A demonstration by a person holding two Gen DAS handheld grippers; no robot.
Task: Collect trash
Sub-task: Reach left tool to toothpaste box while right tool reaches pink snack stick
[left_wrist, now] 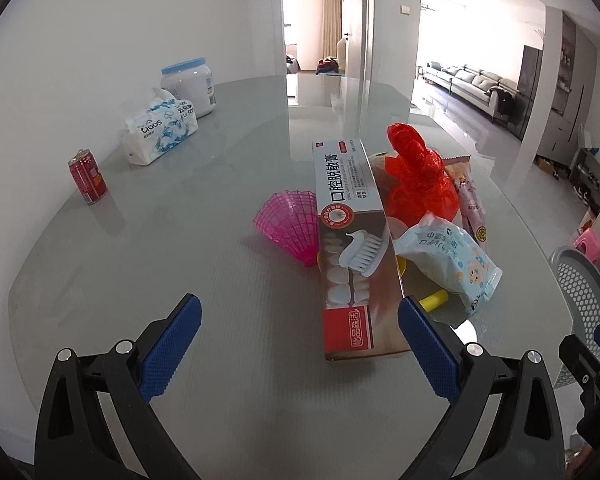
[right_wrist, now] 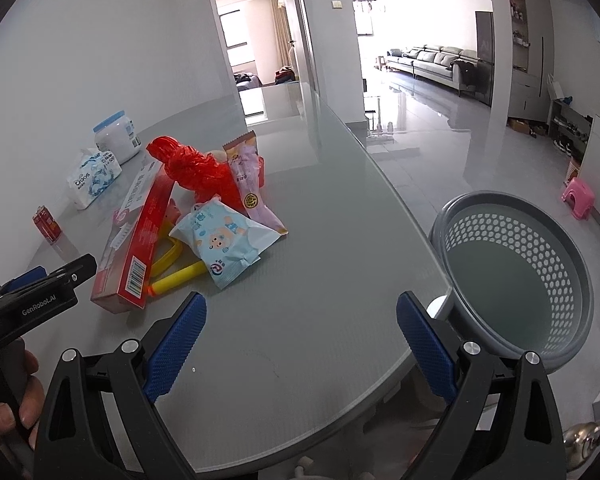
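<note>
A pile of trash lies mid-table: a long toothpaste box (left_wrist: 354,248) (right_wrist: 134,240), a knotted red plastic bag (left_wrist: 416,176) (right_wrist: 198,168), a blue-white wipes packet (left_wrist: 450,262) (right_wrist: 224,240), a pink snack wrapper (left_wrist: 472,204) (right_wrist: 252,184), a pink shell-shaped dish (left_wrist: 292,222) and a yellow item (right_wrist: 172,276). My left gripper (left_wrist: 300,340) is open, just short of the box's near end. My right gripper (right_wrist: 302,338) is open and empty over bare table near the edge. A grey perforated basket (right_wrist: 516,272) stands beside the table on the right.
A red can (left_wrist: 88,176), a tissue pack (left_wrist: 160,132) and a white jar with a blue lid (left_wrist: 190,84) stand at the table's far left by the wall. The table's curved edge (right_wrist: 432,320) runs close to the basket. A pink stool (right_wrist: 578,198) is on the floor.
</note>
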